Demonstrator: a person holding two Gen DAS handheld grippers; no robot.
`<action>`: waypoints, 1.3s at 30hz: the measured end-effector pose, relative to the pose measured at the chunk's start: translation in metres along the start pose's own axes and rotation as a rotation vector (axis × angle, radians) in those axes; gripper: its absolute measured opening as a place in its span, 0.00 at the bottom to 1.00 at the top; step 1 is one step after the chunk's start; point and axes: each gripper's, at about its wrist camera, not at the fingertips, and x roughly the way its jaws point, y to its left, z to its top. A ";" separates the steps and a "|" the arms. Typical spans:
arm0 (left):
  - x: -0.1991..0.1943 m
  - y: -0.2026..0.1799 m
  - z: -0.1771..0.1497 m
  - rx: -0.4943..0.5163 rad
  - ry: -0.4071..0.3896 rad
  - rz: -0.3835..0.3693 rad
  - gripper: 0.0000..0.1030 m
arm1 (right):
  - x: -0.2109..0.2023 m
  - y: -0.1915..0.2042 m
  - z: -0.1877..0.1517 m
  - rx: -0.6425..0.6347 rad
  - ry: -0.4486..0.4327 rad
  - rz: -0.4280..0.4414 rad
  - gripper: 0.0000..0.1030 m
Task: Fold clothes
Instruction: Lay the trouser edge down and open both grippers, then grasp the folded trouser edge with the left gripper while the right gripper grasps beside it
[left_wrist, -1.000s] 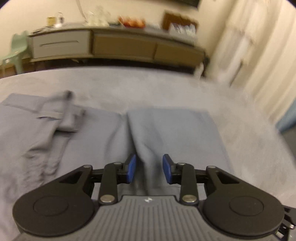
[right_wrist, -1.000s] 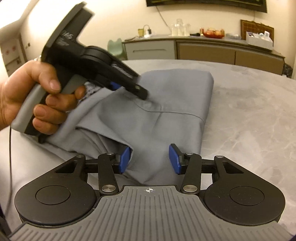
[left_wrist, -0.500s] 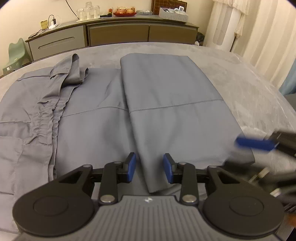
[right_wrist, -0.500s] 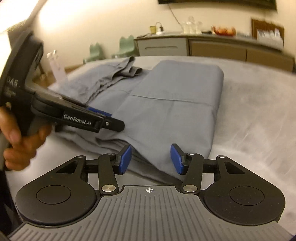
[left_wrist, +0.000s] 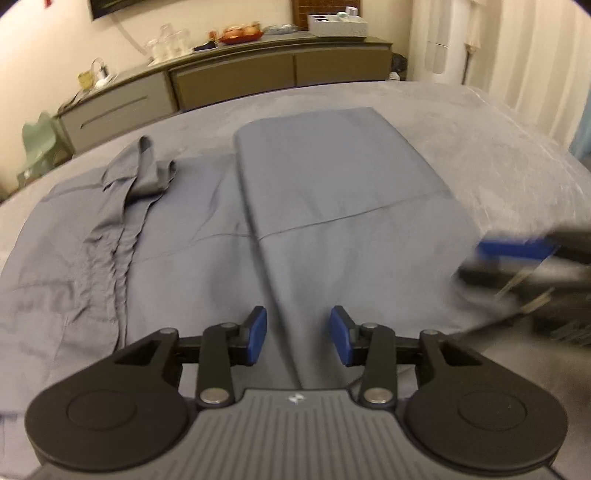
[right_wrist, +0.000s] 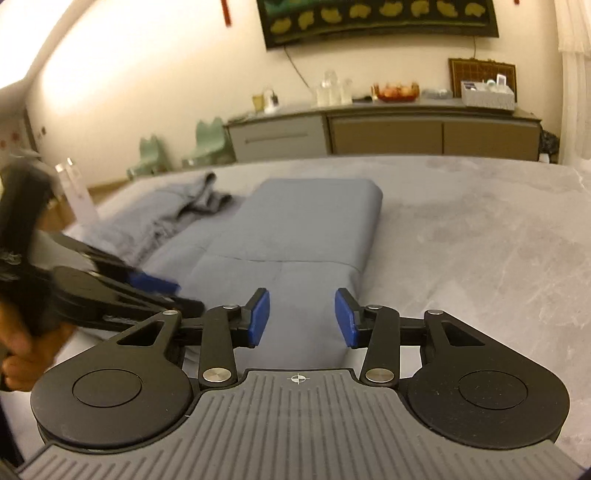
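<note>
Shirt (left_wrist: 332, 206) half-folded; left gripper (left_wrist: 298, 334) opening, right gripper (right_wrist: 302, 317) closing, both angled down over hem, unpinched.

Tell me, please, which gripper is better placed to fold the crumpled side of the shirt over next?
Probably the left gripper. In its view the crumpled side of the shirt lies just left of its opening jaws, which grip nothing. The right gripper, jaws closing on nothing, is over the already folded half, farther from that side.

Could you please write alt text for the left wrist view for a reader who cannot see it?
A blue-grey garment lies on a grey table, its right side folded flat, its left side crumpled. The left gripper, jaws opening, hovers over its near edge, holding nothing. The blurred right gripper enters from the right.
</note>
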 end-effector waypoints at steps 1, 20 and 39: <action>-0.010 0.005 -0.002 -0.020 -0.024 -0.010 0.38 | 0.006 0.001 -0.002 -0.012 0.021 -0.009 0.44; -0.044 0.136 -0.082 -0.305 -0.006 0.235 0.33 | 0.020 0.047 -0.013 -0.183 0.048 -0.042 0.67; -0.068 -0.003 0.061 -0.071 -0.083 -0.030 0.87 | 0.016 -0.056 -0.009 0.210 0.027 -0.001 0.17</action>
